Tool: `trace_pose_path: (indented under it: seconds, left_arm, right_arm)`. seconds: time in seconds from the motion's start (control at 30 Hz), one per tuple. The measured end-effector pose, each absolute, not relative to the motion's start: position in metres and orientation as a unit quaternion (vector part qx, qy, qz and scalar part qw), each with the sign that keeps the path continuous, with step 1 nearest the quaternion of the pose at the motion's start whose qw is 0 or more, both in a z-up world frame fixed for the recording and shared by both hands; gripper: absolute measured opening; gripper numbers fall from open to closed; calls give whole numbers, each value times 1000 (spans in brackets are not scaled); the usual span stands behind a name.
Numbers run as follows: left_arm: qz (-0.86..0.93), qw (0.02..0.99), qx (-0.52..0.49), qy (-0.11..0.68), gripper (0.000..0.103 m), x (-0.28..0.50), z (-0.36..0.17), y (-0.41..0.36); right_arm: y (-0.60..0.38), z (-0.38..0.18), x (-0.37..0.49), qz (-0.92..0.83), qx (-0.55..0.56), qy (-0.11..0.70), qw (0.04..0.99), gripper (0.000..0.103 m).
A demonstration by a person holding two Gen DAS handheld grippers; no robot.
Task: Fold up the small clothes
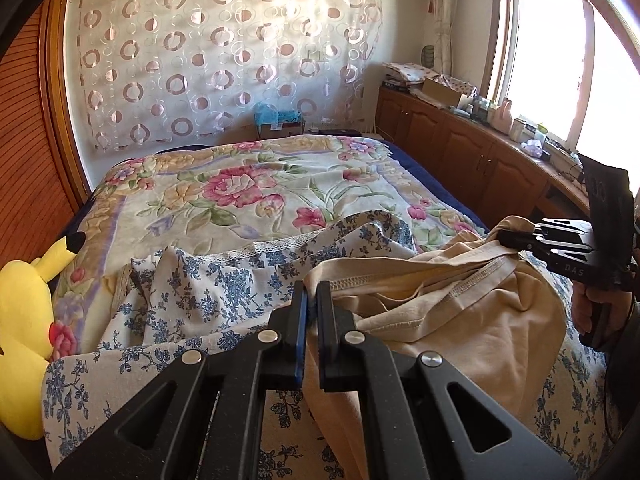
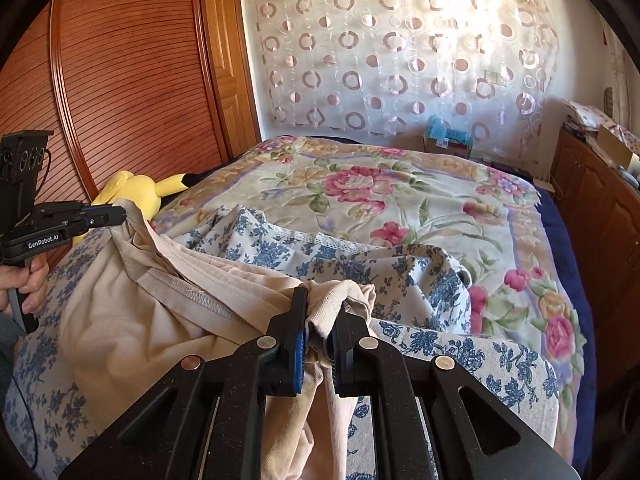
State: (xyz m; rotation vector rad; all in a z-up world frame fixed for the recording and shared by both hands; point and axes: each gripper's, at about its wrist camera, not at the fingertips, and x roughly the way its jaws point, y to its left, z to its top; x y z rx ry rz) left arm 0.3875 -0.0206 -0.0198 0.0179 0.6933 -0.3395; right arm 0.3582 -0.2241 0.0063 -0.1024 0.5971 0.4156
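Note:
A beige garment [image 1: 472, 312] hangs between my two grippers above the bed; it also shows in the right wrist view [image 2: 160, 312]. My left gripper [image 1: 313, 292] is shut on one end of its hem. My right gripper [image 2: 320, 300] is shut on the other bunched end. In the left wrist view the right gripper [image 1: 508, 238] pinches the cloth at the right. In the right wrist view the left gripper [image 2: 120, 216] pinches it at the left. A blue-flowered white cloth [image 1: 224, 280] lies crumpled under the garment and also appears in the right wrist view [image 2: 360, 264].
A floral blanket [image 1: 248, 192] covers the bed. A yellow plush toy [image 1: 24, 312] lies at the bed's left edge beside a wooden sliding door [image 2: 132, 80]. Wooden cabinets [image 1: 460, 140] with clutter run under the window on the right. A box [image 2: 448, 140] stands past the bed.

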Motion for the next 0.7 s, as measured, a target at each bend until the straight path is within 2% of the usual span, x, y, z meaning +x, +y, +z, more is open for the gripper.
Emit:
trace_pose_path:
  seconds: [0.17,0.27,0.3,0.37,0.4,0.43,0.47,0.7]
  left_arm:
    - [-162,925,7,343,5,391,-23,-16]
    - [-161,927,10,338,28,389,-22,-16]
    - [-165,928,8,335,40,389,-20,-14]
    - [-174,926,10,334,44,388,-18,-13]
    - [-179,924,15,339,54,388,-18,-13]
    - [-186,920,23,343,71,388,-19,-15]
    - [-194,917,30,347,74,387,-20,-16]
    - [-224,892,67,386,75,385,-39,-32]
  right_arm:
    - [-225,10,356,204,-47,290,934,10]
    - [-227,14,355,187,-49,288,938,25]
    - [-228,15,356,182,-49,290,938,31]
    - [-230,18,354,168,-50,288,941,41]
    - [-230,21,352,166,-53,286,942,42]
    - [-230,23,348,165,-57,283,943,42]
    - [-230,25,344,165,-60,280,944,44]
    - [-207,22,322,217,-99,290,927,48]
